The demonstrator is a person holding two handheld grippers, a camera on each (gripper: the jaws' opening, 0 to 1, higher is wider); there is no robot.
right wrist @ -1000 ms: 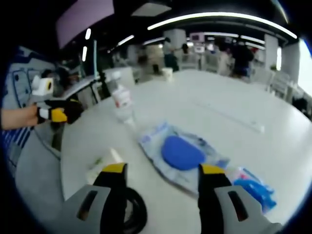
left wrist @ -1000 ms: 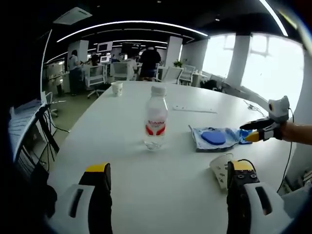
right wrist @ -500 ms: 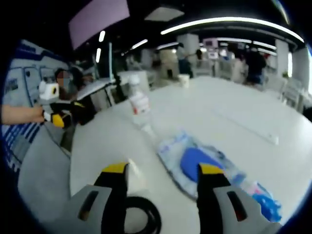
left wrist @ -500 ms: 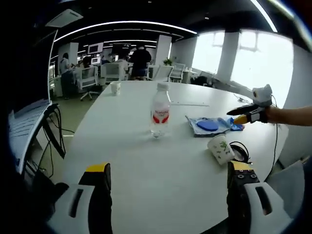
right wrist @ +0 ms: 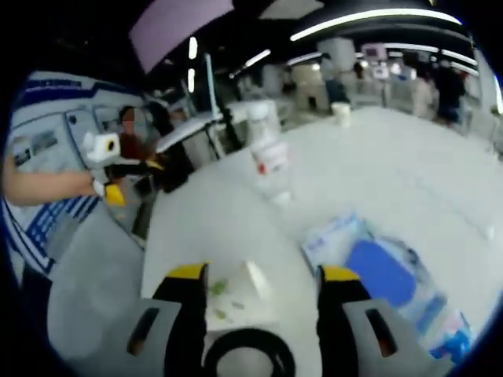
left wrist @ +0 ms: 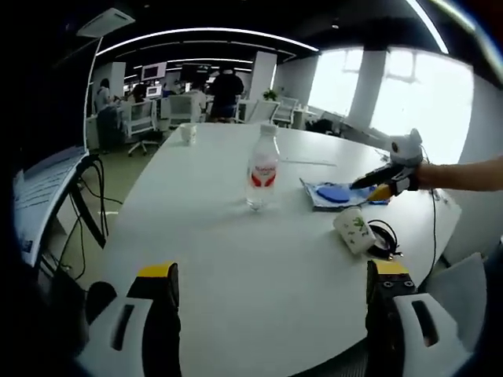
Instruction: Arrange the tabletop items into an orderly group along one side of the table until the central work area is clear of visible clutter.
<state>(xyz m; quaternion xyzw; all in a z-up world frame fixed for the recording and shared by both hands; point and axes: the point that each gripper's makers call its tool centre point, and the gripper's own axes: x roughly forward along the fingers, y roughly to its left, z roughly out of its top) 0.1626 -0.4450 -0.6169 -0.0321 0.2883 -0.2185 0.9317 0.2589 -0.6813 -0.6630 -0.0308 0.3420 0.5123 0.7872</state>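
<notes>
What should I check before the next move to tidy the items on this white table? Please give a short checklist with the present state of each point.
1. Right gripper open and holding nothing: ok, the jaws stand apart.
2. Left gripper open and holding nothing: ok.
3. White paper cup with green print within the right gripper's line: ok, it lies on its side between the jaws.
4. Clear plastic water bottle with red label upright: ok, standing near the table's middle.
5. Black coiled cable free of the cup: cannot tell, they lie close together.
6. Blue oval object in its clear plastic bag at the white table edge: not ok, it is still inside the work area.
</notes>
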